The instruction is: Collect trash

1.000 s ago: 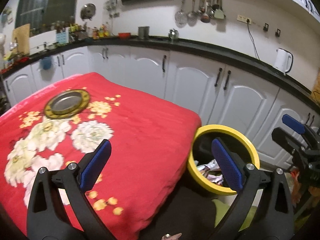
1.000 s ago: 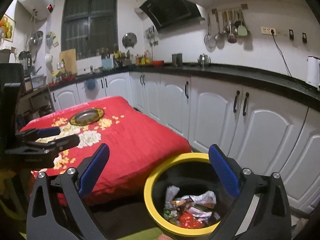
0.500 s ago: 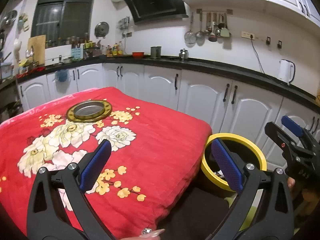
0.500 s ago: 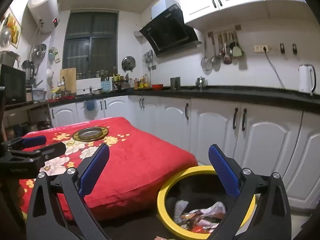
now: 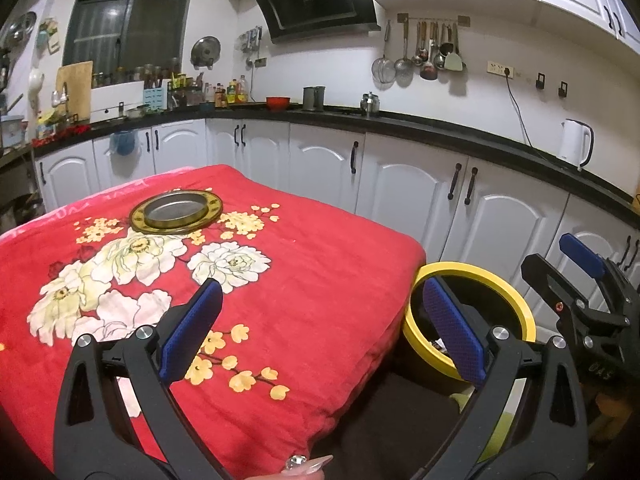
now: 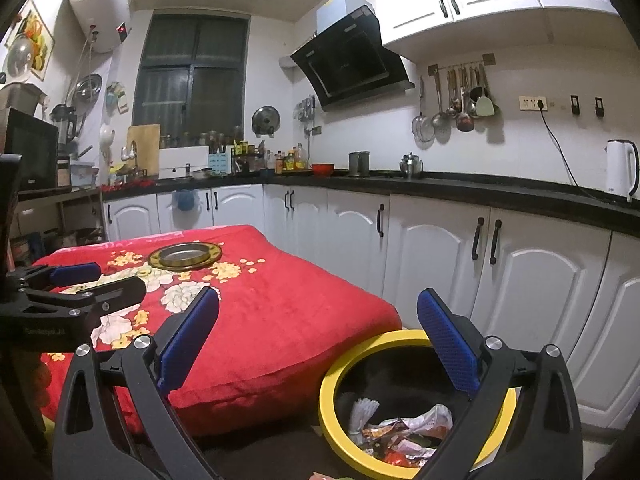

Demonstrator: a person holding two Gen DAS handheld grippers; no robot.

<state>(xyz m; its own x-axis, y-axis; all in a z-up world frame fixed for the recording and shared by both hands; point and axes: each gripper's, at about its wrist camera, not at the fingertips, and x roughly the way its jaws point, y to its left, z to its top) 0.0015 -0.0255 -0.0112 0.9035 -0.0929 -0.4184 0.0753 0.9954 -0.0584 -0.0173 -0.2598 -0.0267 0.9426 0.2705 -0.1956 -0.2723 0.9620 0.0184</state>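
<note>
In the left wrist view, the left gripper (image 5: 320,336) is held above the near edge of the red floral cloth (image 5: 312,264) covering the worktop, its fingers spread wide with nothing between them. A round metal dish (image 5: 176,211) is seen at the far end of the cloth; no loose trash is visible on it. The yellow-rimmed bin (image 5: 516,300) is placed on the floor just beside the worktop's corner, presumably so that trash can be dropped straight off the edge. The right gripper (image 5: 576,264) is seen at the right margin, beyond the bin.

In the right wrist view, the right gripper (image 6: 318,340) is held over the bin (image 6: 332,376), fingers wide and empty. What the other view barely shows is revealed here: crumpled wrappers and paper (image 6: 404,432) are lying inside the bin, so the collecting is judged largely done. The left gripper (image 6: 76,280) is seen from the side over the cloth (image 6: 280,312).
</note>
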